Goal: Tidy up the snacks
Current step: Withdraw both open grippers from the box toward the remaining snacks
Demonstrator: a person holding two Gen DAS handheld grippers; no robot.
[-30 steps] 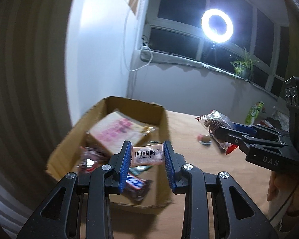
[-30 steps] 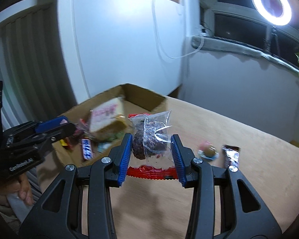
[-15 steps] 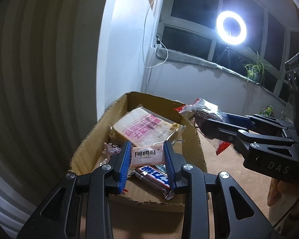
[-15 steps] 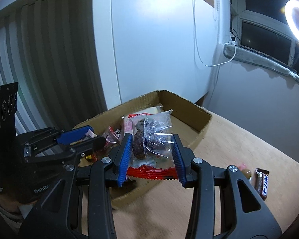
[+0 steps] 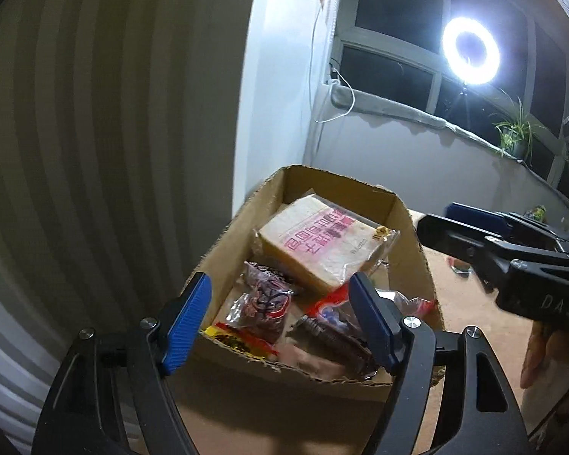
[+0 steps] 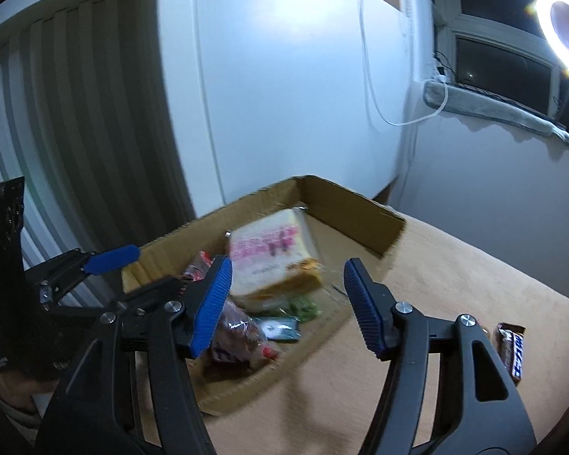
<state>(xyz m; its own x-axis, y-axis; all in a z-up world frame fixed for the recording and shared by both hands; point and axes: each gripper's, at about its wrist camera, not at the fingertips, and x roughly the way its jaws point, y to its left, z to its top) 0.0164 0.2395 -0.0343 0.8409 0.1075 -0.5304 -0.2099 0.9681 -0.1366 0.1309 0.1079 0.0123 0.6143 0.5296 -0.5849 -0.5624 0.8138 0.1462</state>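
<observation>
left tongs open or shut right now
Open. The left tongs have blue pads spread wide with nothing between them, above the brown cardboard box of snacks.

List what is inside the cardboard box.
Inside the cardboard box: a wrapped sandwich, a clear packet of dark snacks, a chocolate bar; anything beneath them is hidden.

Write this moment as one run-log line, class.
left gripper: open, empty | right gripper: open, empty | cardboard box: holds snacks | chocolate bar: on table

Right tool (image 6: 286, 303) gapes empty above the box (image 6: 354, 204) of snacks; a chocolate bar (image 6: 512, 350) lies on the surface (image 6: 455, 265).
</observation>
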